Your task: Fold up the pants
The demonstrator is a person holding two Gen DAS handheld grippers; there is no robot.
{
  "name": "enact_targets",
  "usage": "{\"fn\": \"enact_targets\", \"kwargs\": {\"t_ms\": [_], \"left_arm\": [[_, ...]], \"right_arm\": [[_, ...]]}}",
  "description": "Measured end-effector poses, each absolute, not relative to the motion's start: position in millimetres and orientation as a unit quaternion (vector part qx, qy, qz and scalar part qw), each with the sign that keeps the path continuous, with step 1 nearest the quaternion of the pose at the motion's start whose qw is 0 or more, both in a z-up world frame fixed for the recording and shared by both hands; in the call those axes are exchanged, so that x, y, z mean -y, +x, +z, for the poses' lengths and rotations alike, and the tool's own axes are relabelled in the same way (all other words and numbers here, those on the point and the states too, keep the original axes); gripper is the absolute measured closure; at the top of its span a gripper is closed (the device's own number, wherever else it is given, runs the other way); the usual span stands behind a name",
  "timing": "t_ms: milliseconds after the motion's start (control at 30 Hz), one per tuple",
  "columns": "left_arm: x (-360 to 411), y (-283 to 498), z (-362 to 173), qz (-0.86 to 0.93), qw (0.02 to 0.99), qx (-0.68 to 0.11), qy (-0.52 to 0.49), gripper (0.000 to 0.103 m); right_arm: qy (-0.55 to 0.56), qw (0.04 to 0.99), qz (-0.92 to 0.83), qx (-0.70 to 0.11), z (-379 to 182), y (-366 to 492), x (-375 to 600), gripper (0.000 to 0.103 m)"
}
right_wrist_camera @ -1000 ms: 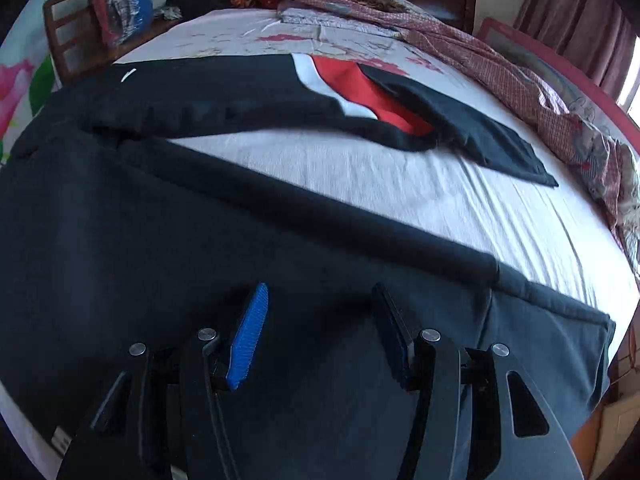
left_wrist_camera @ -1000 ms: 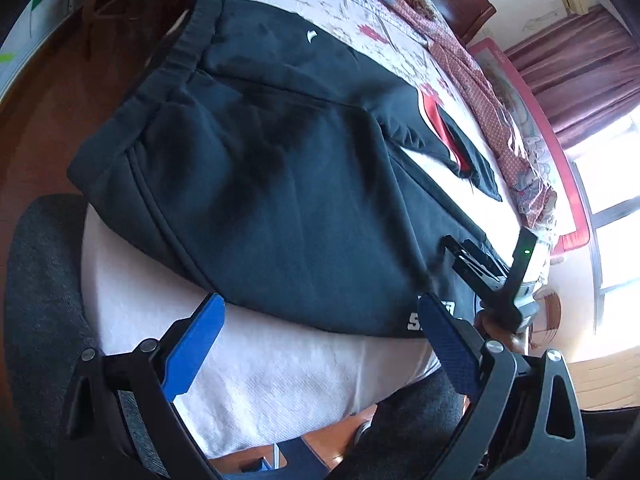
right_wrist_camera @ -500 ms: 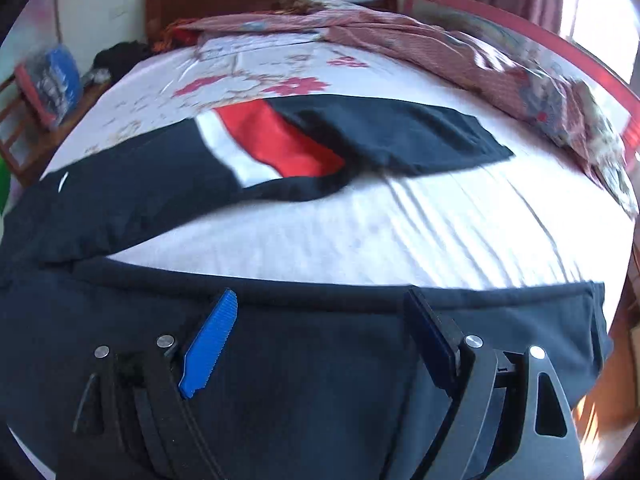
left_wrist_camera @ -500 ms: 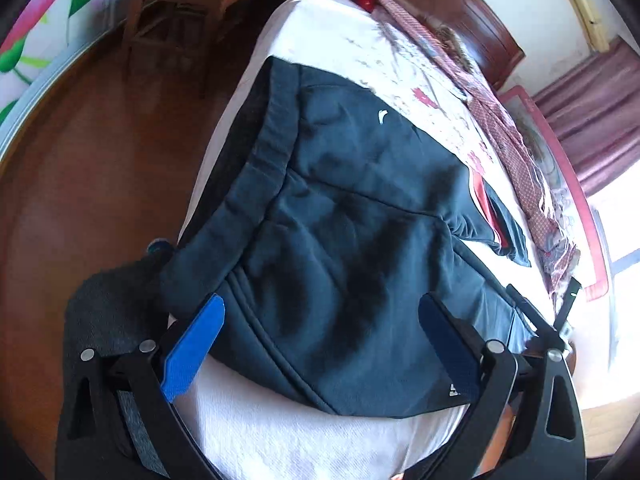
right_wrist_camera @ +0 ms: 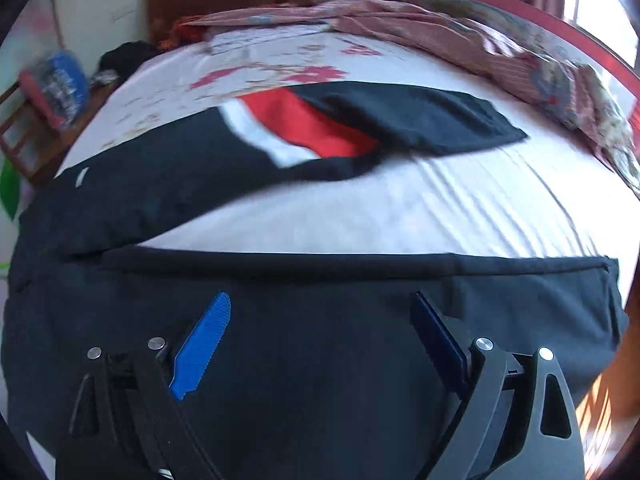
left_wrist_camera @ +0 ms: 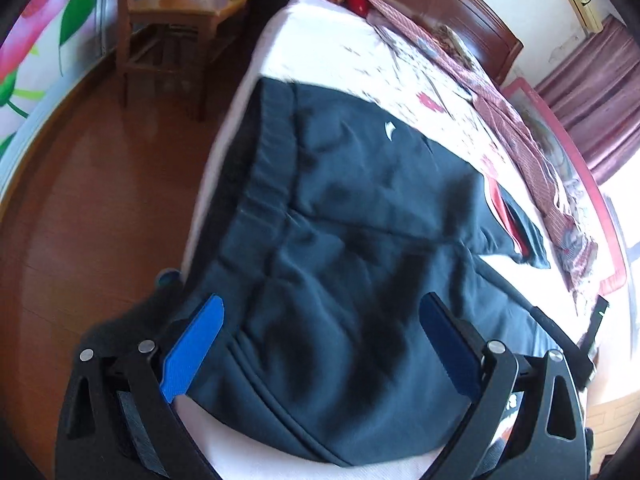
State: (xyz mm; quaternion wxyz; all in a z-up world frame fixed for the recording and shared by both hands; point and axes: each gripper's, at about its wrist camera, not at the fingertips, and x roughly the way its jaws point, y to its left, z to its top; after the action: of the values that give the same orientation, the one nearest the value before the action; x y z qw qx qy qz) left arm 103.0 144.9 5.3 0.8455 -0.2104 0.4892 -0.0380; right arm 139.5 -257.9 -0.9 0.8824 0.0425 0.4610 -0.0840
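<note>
Left gripper (left_wrist_camera: pixel 320 344): released, its blue pads spread wide with nothing between them; it hangs over the waist end of the pants, not touching the cloth as far as the view shows.
Floor (left_wrist_camera: pixel 80 200): brown wood, to the left of the bed.
Chair (left_wrist_camera: pixel 176 20): wooden, on the floor beside the head end of the bed, with a bundle of red and blue on its seat.
Pants (left_wrist_camera: pixel 360 220): dark, spread flat on the bed; the waistband lies along the bed's left edge, with a small white mark on the upper part of the cloth.
Bed (left_wrist_camera: pixel 340 60): white sheet with red flower print, dark wooden headboard at the far end.
Right gripper (right_wrist_camera: pixel 320 340): released, pads wide apart and empty, above the near pant leg.
Near leg (right_wrist_camera: pixel 320 360): runs across the bottom of the right wrist view, its cuff at the right edge of the bed.
Far leg (right_wrist_camera: pixel 180 176): lies apart from the near one, bare sheet between them; it has a white and red panel, and its end is bent over.
Blanket (right_wrist_camera: pixel 460 36): reddish patterned, bunched along the far right side of the bed.
</note>
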Motion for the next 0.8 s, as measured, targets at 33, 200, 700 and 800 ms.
{"fn": "enact_targets", "kwargs": {"t_ms": [33,200,700,800], "left_arm": [[-150.5,107.0,6.2,-0.031,0.848,-0.487,-0.207,0.004],[-179.3,140.0,12.0,-0.028,0.857,-0.478,-0.191,0.003],[-218.0,288.3,-26.6,-0.195,0.86,-0.468,-0.059,0.004],[-226.9,304.4,-34.5,-0.244,0.842,-0.469,-0.107,0.01]], "right_arm": [[0.035,0.886,-0.045,-0.461,-3.2,145.3,232.4,0.012],[-0.064,0.877,0.004,-0.476,-47.2,184.0,138.6,0.006],[0.092,0.861,-0.013,-0.5,9.3,133.7,163.1,0.004],[0.08,0.857,-0.006,-0.509,10.3,130.6,155.7,0.004]]}}
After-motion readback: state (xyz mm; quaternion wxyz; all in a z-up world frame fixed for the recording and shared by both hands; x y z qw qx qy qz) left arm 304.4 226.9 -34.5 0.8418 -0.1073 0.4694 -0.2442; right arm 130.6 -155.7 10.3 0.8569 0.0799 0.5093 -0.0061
